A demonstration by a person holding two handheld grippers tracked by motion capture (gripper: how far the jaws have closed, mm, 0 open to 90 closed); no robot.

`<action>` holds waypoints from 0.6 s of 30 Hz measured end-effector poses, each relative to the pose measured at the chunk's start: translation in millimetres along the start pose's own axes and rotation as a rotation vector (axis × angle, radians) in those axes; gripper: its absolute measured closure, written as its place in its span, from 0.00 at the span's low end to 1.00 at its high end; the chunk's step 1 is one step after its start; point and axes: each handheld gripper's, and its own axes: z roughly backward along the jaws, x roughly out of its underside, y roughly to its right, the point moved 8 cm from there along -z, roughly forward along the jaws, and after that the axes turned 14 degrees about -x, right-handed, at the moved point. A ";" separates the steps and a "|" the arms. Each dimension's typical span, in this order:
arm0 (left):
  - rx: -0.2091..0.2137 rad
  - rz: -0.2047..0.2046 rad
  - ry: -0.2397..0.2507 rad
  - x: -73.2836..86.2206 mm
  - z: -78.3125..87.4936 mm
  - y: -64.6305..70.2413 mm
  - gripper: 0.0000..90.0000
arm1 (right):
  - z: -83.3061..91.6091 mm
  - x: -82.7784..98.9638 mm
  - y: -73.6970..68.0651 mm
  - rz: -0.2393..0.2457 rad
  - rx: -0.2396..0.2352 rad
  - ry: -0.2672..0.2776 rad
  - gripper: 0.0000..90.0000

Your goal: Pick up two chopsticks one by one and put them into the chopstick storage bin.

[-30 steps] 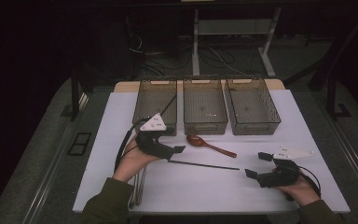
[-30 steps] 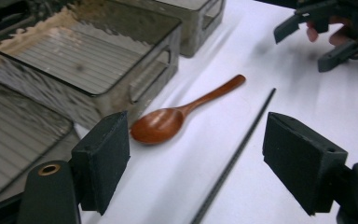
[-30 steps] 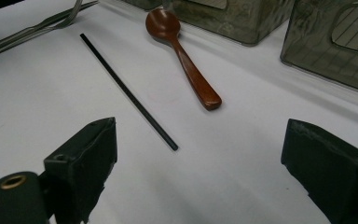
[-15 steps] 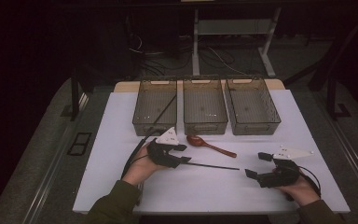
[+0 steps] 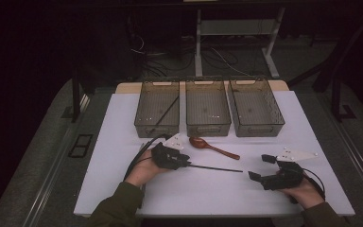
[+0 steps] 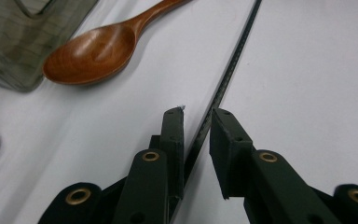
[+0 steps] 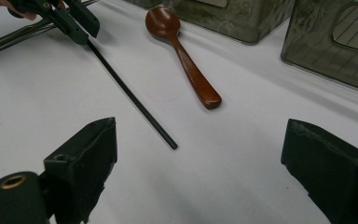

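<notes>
Left hand-held gripper [image 5: 185,162] is low on the white surface [image 5: 123,137], jaws have just been closing in around the near-left end of the black rod [image 5: 215,168]. In the left gripper view the rod [image 6: 228,70] runs right btwn the two pads, narrow gap either side; can't tell if the pads are pressing on it yet. Rod lies flat on the surface, stretching from that gripper out to the right, free end near the middle, well apart from the right hand-held gripper [image 5: 260,170].

Right one sits at the near-right, jaws wide open, nothing btwn them. In the right gripper view the rod's free end [image 7: 168,140] lies just ahead of its pads.

Wooden spoon [image 5: 212,147] rests just beyond the rod, bowl to the left, handle angled to the right and nearer. Three dark trays [image 5: 208,128] line the far side; the left tray [image 5: 144,124] holds another thin rod [image 5: 166,112] leaning diagonally.
</notes>
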 end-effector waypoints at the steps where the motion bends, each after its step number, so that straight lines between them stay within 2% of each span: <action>1: 0.005 -0.004 -0.004 1.1 -1.1 0.0 0.84 | -0.1 0.1 0.0 -0.001 0.000 -0.001 0.12; 6: 0.025 -0.014 -0.027 6.7 -6.3 -0.8 0.88 | 0.2 0.1 -0.2 -0.003 0.000 0.000 0.12; 10: 0.044 -0.013 -0.019 8.3 -5.9 0.4 0.88 | 0.2 0.2 -0.5 -0.004 -0.001 0.000 0.12; 14: 0.061 -0.050 -0.009 9.8 -4.8 2.2 0.90 | 0.3 0.0 -0.3 -0.005 -0.001 0.002 0.12; 18: 0.097 -0.071 -0.010 11.7 -2.1 6.4 0.91 | 0.7 -0.2 0.3 -0.007 -0.001 0.004 0.12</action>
